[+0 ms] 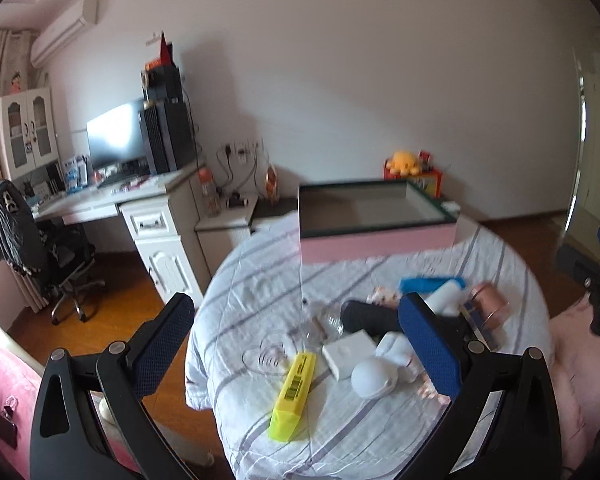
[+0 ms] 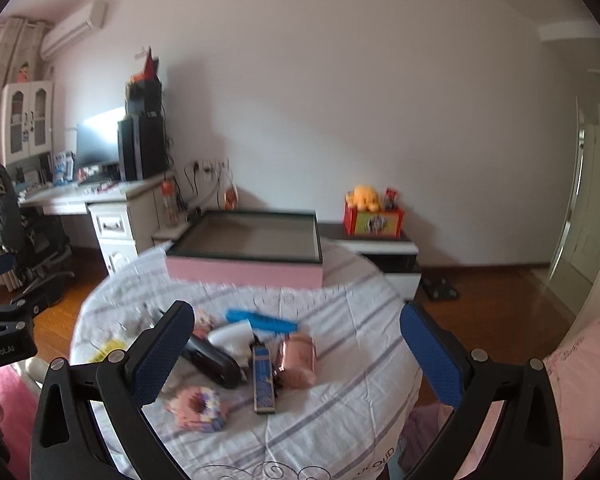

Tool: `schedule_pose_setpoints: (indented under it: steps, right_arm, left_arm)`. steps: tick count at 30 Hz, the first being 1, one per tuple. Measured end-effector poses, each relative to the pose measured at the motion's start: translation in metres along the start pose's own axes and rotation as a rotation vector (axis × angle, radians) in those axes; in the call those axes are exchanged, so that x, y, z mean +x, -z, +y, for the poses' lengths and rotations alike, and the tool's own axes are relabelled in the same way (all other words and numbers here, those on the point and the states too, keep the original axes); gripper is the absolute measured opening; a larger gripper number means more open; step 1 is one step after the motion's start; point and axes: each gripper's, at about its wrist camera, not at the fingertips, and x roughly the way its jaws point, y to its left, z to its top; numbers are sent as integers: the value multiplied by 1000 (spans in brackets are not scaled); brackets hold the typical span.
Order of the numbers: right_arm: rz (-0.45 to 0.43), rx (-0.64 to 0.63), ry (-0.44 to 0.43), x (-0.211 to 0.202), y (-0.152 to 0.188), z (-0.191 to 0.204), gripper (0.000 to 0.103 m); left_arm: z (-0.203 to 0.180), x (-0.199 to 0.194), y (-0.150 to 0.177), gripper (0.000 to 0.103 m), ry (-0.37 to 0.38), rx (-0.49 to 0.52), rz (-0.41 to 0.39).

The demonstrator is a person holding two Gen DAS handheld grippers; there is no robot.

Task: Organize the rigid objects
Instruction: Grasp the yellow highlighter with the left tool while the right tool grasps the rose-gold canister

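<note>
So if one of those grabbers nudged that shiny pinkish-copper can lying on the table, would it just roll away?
Probably. The copper can lies on its side, so its round body could roll, though the soft striped cloth may slow it. The flat blue-patterned bar close beside it might block one direction. Its smooth, shiny surface looks somewhat slippery to grip.

Before you the table (image 1: 380, 440) wears white cloth with grey-lilac stripes; the box (image 1: 376, 242) is pink outside, dark-rimmed; the highlighter (image 1: 292, 394) is bright yellow; the comb (image 2: 260, 322) blue; your left hand-held gripper (image 1: 300, 344) has black arms, blue pads.
</note>
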Motion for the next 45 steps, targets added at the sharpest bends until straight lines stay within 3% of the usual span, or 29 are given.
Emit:
schedule_pose_setpoints:
  steps: [12, 20, 22, 24, 31, 36, 40, 45]
  right_arm:
    - [206, -25, -15, 70, 50, 3, 103]
    - [277, -34, -8, 92, 67, 8, 103]
    - [293, -36, -7, 96, 70, 8, 103]
    - [306, -37, -5, 100, 74, 8, 103]
    - [331, -32, -11, 109, 79, 6, 103]
    - [357, -30, -20, 117, 85, 4, 103]
    - [364, -8, -47, 121, 91, -2, 103]
    - [345, -16, -66, 121, 94, -2, 103]
  left_arm:
    - [30, 60, 70, 103, -30, 44, 253]
    - [35, 85, 83, 102, 3, 48, 309]
    - [32, 94, 86, 85, 38, 48, 330]
    - [28, 103, 89, 74, 72, 50, 350]
    - [21, 107, 85, 56, 117, 64, 331]
    - [26, 112, 82, 48, 166, -19, 334]
    - [26, 113, 80, 26, 178, -42, 323]
    - [18, 115, 81, 26, 159, 2, 310]
